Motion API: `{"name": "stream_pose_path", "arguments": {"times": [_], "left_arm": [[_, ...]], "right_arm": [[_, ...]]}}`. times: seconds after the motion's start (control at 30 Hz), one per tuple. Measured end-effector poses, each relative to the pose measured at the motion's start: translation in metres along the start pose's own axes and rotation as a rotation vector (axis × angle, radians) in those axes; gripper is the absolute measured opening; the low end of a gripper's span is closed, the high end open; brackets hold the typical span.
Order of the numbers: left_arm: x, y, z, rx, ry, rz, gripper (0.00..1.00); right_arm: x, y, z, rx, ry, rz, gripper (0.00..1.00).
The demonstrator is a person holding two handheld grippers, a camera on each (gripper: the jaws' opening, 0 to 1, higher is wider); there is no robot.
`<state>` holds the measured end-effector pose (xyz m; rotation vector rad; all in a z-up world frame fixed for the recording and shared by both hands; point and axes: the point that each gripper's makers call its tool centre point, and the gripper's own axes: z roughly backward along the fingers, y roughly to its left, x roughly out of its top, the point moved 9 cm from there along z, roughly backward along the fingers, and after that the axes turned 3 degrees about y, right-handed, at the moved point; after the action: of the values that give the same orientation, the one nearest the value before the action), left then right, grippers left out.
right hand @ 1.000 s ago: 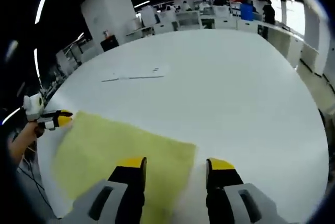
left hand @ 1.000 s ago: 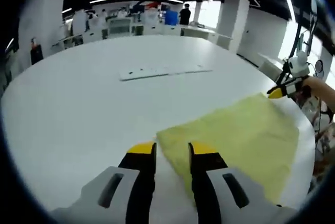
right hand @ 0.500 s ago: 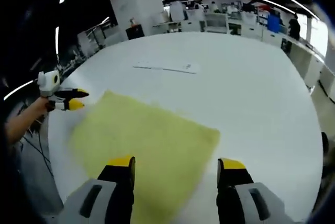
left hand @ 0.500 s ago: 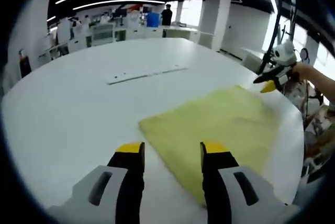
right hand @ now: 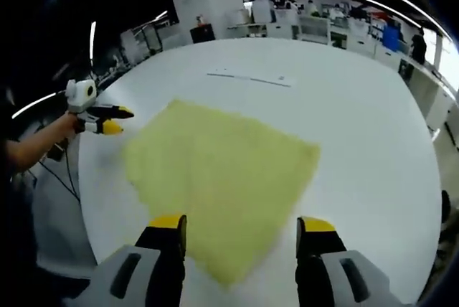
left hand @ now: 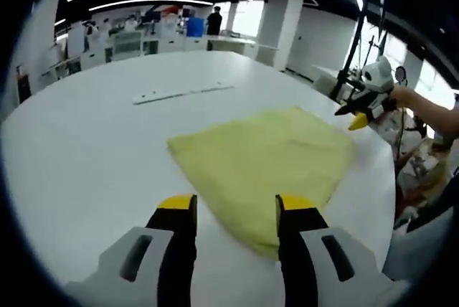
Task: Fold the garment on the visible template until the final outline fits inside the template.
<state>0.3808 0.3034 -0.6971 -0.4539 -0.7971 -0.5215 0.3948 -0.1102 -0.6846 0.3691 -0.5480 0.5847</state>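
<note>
A pale yellow garment (left hand: 262, 155) lies spread flat as a rough rectangle on the round white table (left hand: 86, 149). My left gripper (left hand: 237, 206) hovers open just short of its near edge, holding nothing. In the left gripper view, my right gripper (left hand: 361, 110) is at the garment's far right corner, held by a hand. In the right gripper view, the same garment (right hand: 222, 167) reaches down between the open jaws of my right gripper (right hand: 242, 224). The left gripper (right hand: 107, 119) floats beside the cloth's left corner with its yellow tips apart.
A thin white flat strip (left hand: 183, 92) lies on the table beyond the garment, also seen as the strip (right hand: 251, 78) in the right gripper view. The table edge (right hand: 90, 242) curves close by on the left. Desks and people stand far back in the room.
Both cameras have pulled back and risen, so more of the cloth shows. The left jaws, narrow at the cloth's corner a second ago, now stand wide apart and off it.
</note>
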Motion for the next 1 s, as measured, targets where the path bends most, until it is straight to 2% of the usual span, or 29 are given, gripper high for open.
{"name": "stream_pose_path", "arguments": {"times": [0.4, 0.7, 1.0], "left_arm": [[-0.027, -0.009, 0.01, -0.014, 0.037, 0.029, 0.38], [-0.044, -0.014, 0.009, -0.051, 0.057, 0.074, 0.33], [-0.057, -0.015, 0.004, -0.077, 0.046, 0.155, 0.28]], "right_arm": [[-0.036, 0.01, 0.005, 0.006, -0.003, -0.042, 0.52], [-0.061, 0.015, 0.004, 0.014, -0.005, -0.057, 0.38], [-0.075, 0.017, -0.004, 0.012, -0.022, 0.013, 0.21]]}}
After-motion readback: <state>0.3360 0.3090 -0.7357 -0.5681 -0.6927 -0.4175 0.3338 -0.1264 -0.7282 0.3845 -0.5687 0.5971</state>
